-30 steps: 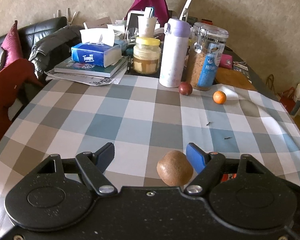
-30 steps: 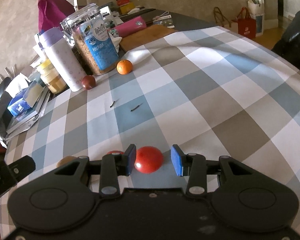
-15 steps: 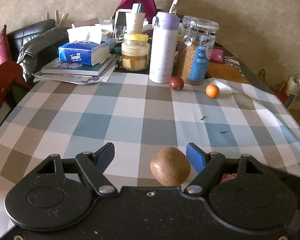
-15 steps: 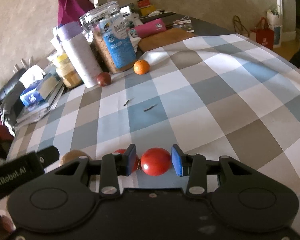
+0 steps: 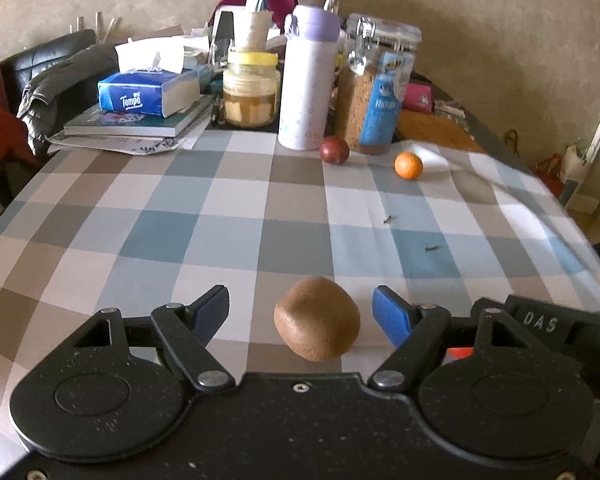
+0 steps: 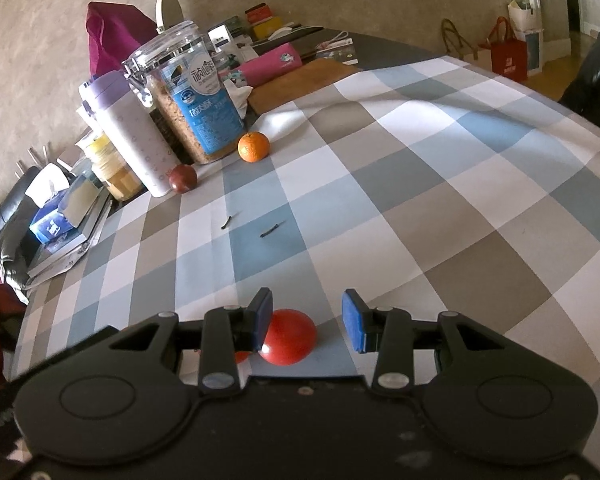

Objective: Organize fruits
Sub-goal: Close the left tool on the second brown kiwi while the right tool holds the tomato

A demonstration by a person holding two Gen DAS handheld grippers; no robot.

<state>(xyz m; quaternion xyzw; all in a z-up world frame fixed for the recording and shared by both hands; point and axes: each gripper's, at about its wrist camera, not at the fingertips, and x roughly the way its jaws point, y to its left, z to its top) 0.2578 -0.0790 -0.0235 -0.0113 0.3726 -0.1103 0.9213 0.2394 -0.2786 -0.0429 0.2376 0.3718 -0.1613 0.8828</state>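
Sitting between the left gripper's (image 5: 301, 312) wide fingers, the kiwi (image 5: 317, 319) touches neither. The right gripper (image 6: 306, 319), half open, has a tomato (image 6: 290, 337) by one finger; closing off-centre could roll it away.

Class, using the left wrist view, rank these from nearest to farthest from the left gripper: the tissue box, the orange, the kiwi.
1. kiwi: between the open jaws of the left gripper.
2. orange: far right on the cloth.
3. tissue box: back left, atop books.
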